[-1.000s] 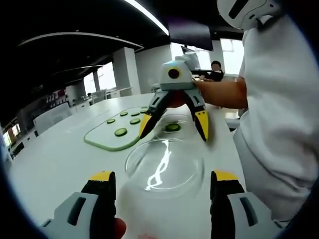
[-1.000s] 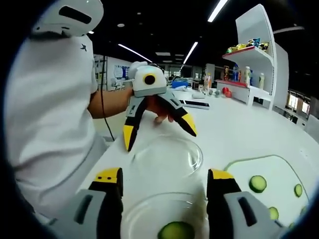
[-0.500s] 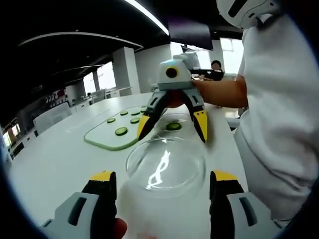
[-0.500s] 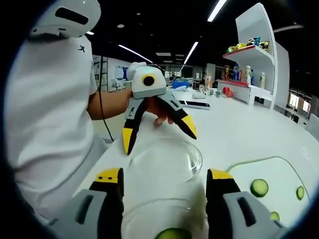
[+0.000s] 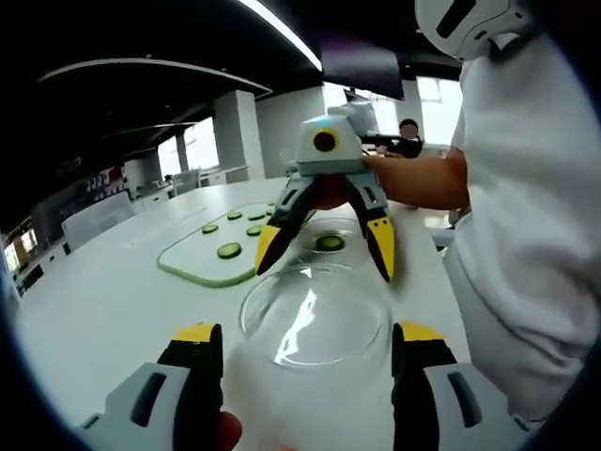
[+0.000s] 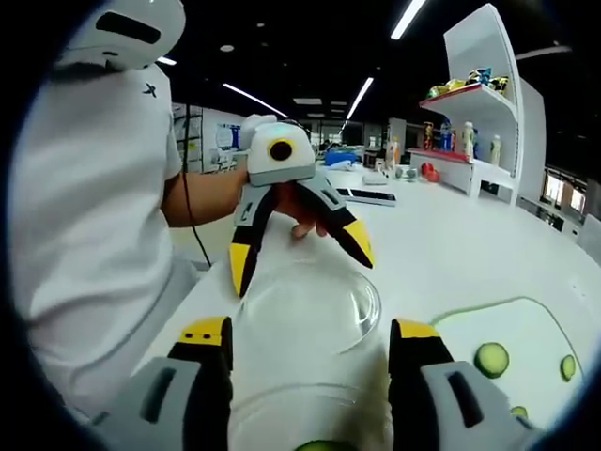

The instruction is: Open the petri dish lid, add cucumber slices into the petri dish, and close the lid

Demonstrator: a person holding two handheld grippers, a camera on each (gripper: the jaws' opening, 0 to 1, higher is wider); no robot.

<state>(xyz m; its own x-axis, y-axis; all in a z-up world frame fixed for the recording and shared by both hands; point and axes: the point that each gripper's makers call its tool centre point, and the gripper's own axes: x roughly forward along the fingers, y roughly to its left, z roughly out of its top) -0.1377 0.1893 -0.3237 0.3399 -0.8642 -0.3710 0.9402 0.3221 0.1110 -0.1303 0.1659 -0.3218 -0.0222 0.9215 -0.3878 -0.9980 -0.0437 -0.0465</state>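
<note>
A clear petri dish lid (image 5: 315,318) lies on the white table, just beyond my left gripper (image 5: 305,336), which is open with nothing between its jaws. Farther on, the right gripper (image 5: 324,252) hangs open above the petri dish (image 5: 327,230), which holds one cucumber slice (image 5: 329,242). In the right gripper view, my right gripper (image 6: 310,331) is open over the dish's rim (image 6: 282,399). The lid (image 6: 305,305) rests beyond it, and the left gripper (image 6: 299,256) is spread over the lid's far edge. More cucumber slices (image 6: 491,359) lie on a green cutting board (image 6: 526,324).
The cutting board (image 5: 202,254) sits left of the dish on the white table (image 5: 103,301). The person in a white shirt (image 5: 526,235) stands at the table's edge. A white shelf (image 6: 479,113) with bottles stands at the back, with small items on the table near it.
The right gripper view has lifted slightly, so the dish and its slice sit lower in it. The lid looks a little nearer to the left gripper. Both grippers stay open.
</note>
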